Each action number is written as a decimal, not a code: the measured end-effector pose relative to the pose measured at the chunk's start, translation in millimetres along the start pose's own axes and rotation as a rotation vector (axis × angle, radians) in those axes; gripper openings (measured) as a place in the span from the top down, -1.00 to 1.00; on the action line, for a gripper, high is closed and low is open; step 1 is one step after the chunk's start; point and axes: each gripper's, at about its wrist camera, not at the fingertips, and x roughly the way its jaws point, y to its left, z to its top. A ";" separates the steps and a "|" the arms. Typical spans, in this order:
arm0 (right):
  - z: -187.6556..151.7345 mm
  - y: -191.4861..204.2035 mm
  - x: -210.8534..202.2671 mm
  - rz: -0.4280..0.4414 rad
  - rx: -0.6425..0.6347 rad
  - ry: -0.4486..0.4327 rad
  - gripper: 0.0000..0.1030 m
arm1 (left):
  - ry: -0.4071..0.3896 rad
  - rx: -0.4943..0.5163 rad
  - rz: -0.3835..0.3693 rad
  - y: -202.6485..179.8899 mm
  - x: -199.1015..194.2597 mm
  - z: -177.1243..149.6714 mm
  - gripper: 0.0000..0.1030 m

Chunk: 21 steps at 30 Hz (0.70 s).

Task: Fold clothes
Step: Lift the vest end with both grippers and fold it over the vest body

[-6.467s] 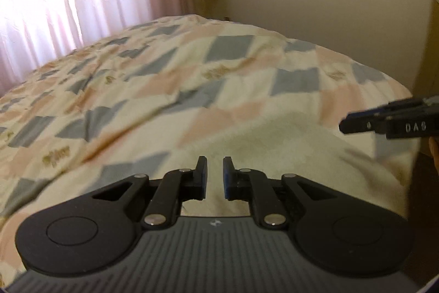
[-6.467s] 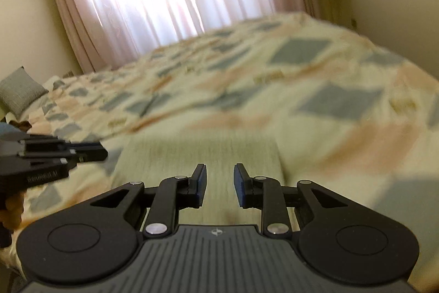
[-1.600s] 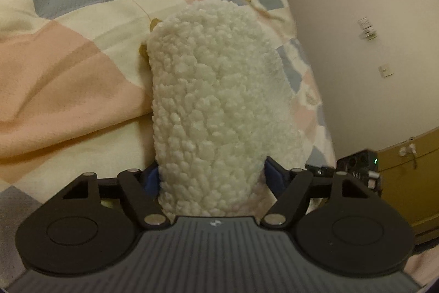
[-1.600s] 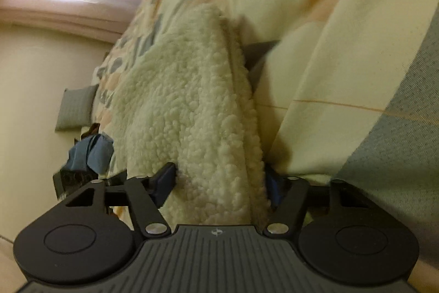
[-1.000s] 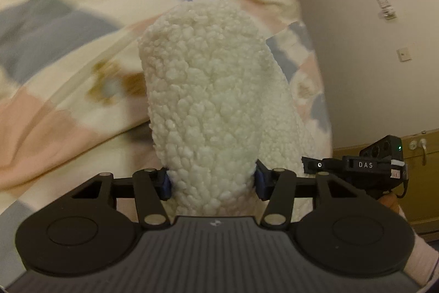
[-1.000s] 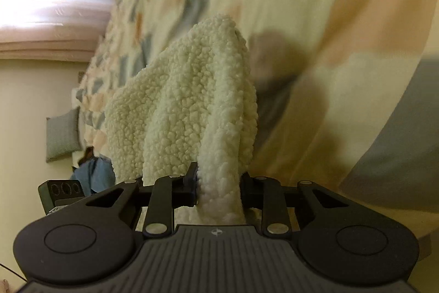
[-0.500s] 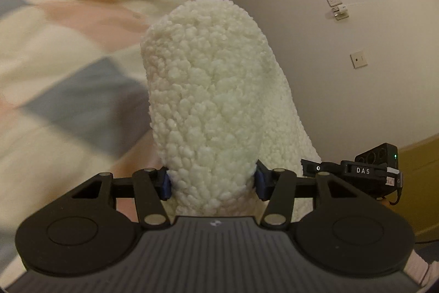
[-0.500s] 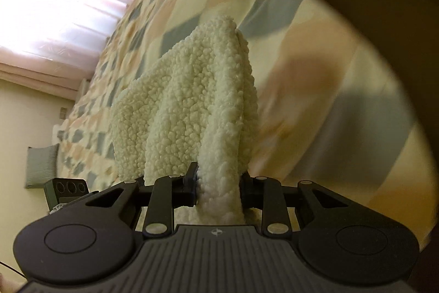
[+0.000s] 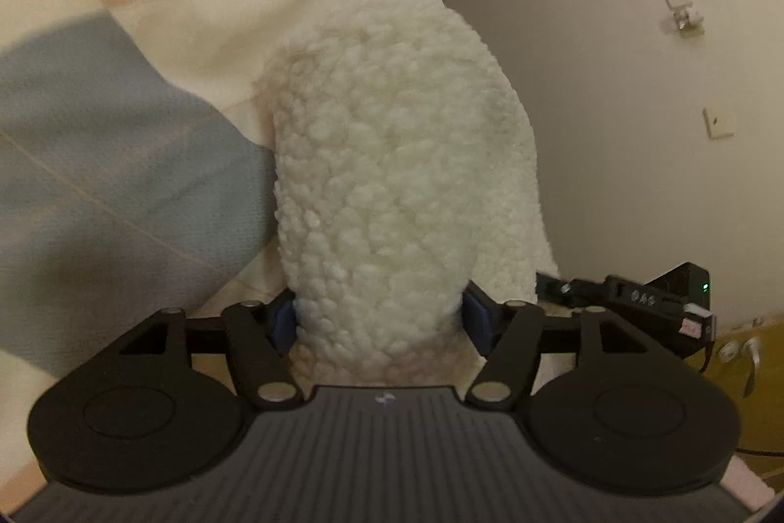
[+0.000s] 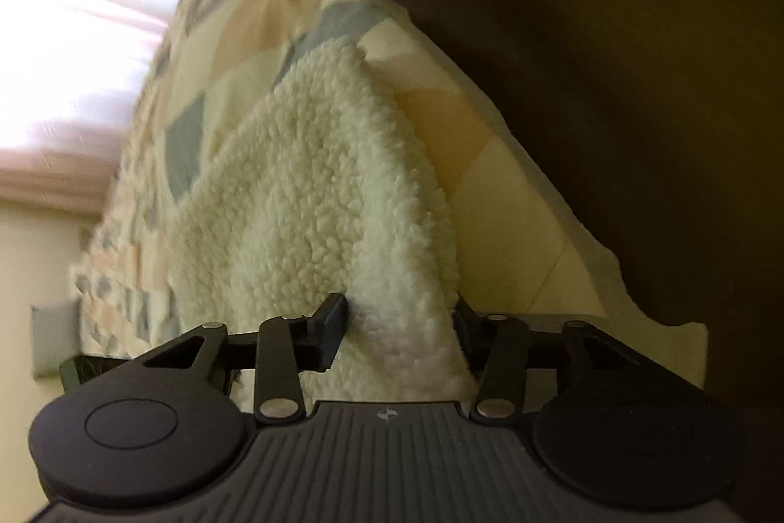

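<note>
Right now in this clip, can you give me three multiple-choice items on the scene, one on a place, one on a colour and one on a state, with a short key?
1. Where does the left gripper hold the fluffy cream fleece garment?
A. Between its two fingers
B. On top of its body
C. Nowhere; it is clear of it

2. Which colours are the patches of the quilted bedspread?
A. Red and black
B. Grey-blue, peach and cream
C. Green and purple

3. What is the state of the right gripper?
A. Wide open and empty
B. Shut on the fleece
C. Shut on a pillow

Key:
1 A, the fleece bulges up from between the fingers.
2 B, those patches show in both wrist views.
3 B, its fingers pinch a fold of the fleece.
</note>
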 end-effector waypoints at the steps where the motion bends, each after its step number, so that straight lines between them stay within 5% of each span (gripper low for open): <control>1: -1.3 1.5 -4.2 -0.009 -0.004 -0.013 0.02 | 0.002 0.013 0.012 -2.6 -5.4 1.6 -0.19; 10: 34.1 12.4 -20.6 -0.067 -0.047 -0.156 -0.12 | -0.137 0.135 0.100 -26.1 -44.2 62.0 -0.30; 14: 58.2 26.4 1.1 -0.078 -0.106 -0.192 -0.09 | -0.121 0.201 0.158 -38.0 -19.1 89.0 0.04; 17: 70.1 37.8 12.6 -0.071 -0.170 -0.221 0.73 | -0.129 0.232 0.182 -39.0 -14.6 86.7 0.24; 21: 71.2 54.3 13.4 -0.048 -0.289 -0.298 0.78 | -0.168 0.247 0.180 -36.3 -22.4 77.1 0.35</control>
